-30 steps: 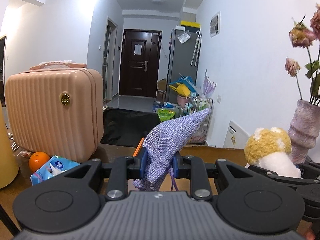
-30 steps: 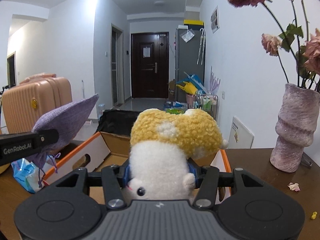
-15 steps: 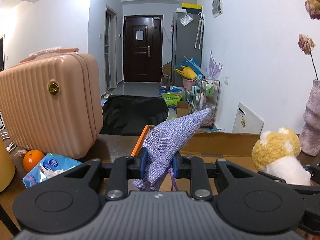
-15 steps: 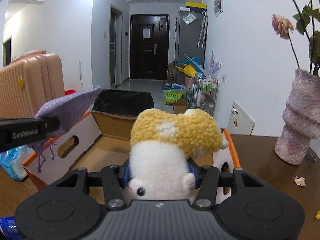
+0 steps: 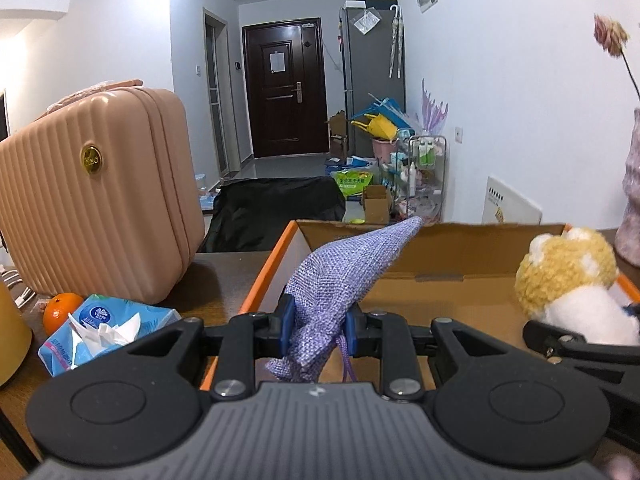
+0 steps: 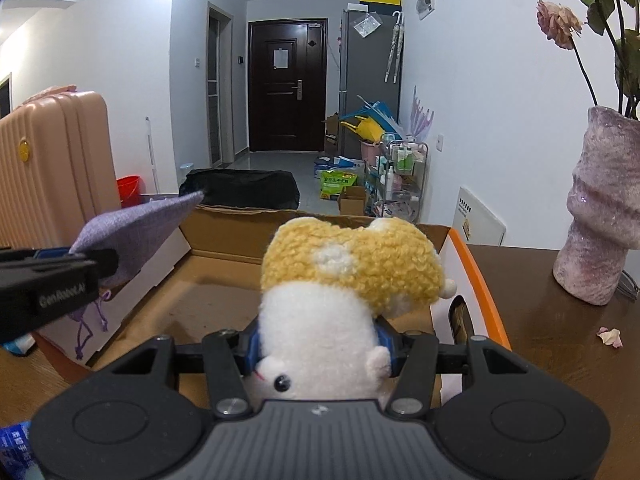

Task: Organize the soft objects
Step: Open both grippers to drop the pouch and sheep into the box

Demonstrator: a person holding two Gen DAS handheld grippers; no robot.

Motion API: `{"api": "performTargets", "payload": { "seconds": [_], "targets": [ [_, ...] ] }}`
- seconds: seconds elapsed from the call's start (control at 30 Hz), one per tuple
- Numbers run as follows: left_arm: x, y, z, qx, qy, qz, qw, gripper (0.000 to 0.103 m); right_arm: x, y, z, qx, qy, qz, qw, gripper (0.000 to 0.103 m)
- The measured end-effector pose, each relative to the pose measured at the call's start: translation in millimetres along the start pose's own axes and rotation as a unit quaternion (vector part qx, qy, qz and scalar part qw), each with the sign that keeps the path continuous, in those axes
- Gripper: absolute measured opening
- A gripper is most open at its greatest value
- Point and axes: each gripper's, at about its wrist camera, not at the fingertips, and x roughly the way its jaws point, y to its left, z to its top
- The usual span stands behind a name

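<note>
The left tool (image 5: 318, 326) is pinching a purple pouch (image 5: 340, 272) over the near-left corner of the open cardboard box (image 5: 440, 256). The right tool (image 6: 318, 350) is gripping a plush toy (image 6: 344, 304) above the box's right side. Both should be lowering well inside the walls, apart, before letting go.

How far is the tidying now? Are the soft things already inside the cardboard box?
Not yet. Done: both soft items are picked up and held at the open cardboard box, whose visible floor looks bare. In hand: the left claw grips the purple pouch; the right claw grips the plush toy. Left: lower and release both into the box.
</note>
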Motion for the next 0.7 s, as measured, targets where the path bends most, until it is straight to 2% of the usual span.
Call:
{"api": "performTargets", "payload": {
  "seconds": [0.2,0.33,0.4,0.47,0.5,0.57,0.6,0.67,0.7],
  "targets": [
    [1,-1,-6,0.002,0.002,-0.003,1.0000,0.027,1,8,-2,-0.016,-0.005,-0.007,1.000,0.053],
    [0,0,-7,-0.006,-0.001,-0.003,1.0000,0.034,1,9,-4,-0.014,-0.002,-0.007,1.000,0.055],
    [-2,2,-7,-0.010,-0.004,-0.002,0.9999,0.046,2,7,-4,-0.011,0.000,-0.007,1.000,0.056],
    [-4,2,-7,-0.014,-0.011,0.002,0.9998,0.063,1,6,-2,-0.007,-0.003,-0.008,1.000,0.060],
    [-6,2,-7,-0.015,-0.014,0.005,0.9998,0.067,0,5,-1,-0.005,-0.006,-0.009,1.000,0.066],
    [-9,2,-7,-0.016,-0.022,0.006,0.9996,0.083,-2,2,0,-0.002,-0.012,-0.013,1.000,0.077],
    [-10,2,-7,-0.016,-0.025,0.008,0.9995,0.086,-2,2,1,0.000,-0.014,-0.014,1.000,0.084],
    [-12,1,-7,-0.014,-0.032,0.014,0.9993,0.102,-2,1,1,0.003,-0.018,-0.015,1.000,0.088],
    [-13,1,-7,-0.015,-0.036,0.019,0.9991,0.103,-2,0,2,0.004,-0.017,-0.015,1.000,0.089]
  ]
}}
